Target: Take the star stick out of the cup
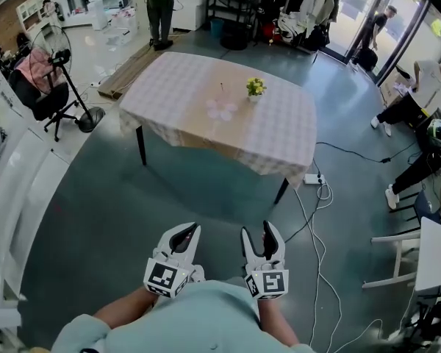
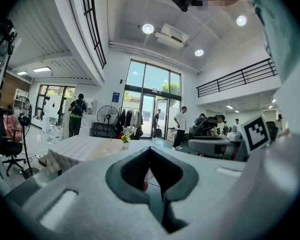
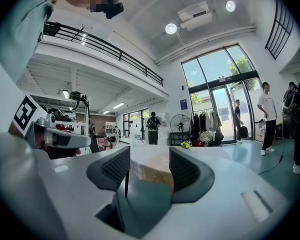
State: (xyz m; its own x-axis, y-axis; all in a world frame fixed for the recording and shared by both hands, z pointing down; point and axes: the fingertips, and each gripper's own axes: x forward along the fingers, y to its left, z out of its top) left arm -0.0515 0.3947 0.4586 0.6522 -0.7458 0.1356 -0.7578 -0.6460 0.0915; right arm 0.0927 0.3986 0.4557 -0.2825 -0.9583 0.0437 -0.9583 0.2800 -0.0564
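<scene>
One cup (image 1: 222,109) | on table (image 1: 169,87) | well apart from left claw (image 1: 185,232), right claw (image 1: 262,234)

**Pale checks over dark teal**

Your rectangular cloth-covered tabletop (image 1: 176,87) shows fine pink-and-white checks, warming to tan through the middle. On it, the small bunch of flowers (image 1: 255,86) is yellow with green leaves. The glossy hard floor (image 1: 132,197) is dark grey-teal. Your white plastic left tongs (image 1: 185,233) and white plastic right tongs (image 1: 261,234) have dark grey pads and black-and-white square markers. Your soft cloth shirt (image 1: 206,315) is pale mint.

Open floor (image 1: 184,190) leads to the table (image 1: 279,134)'s near edge.
</scene>
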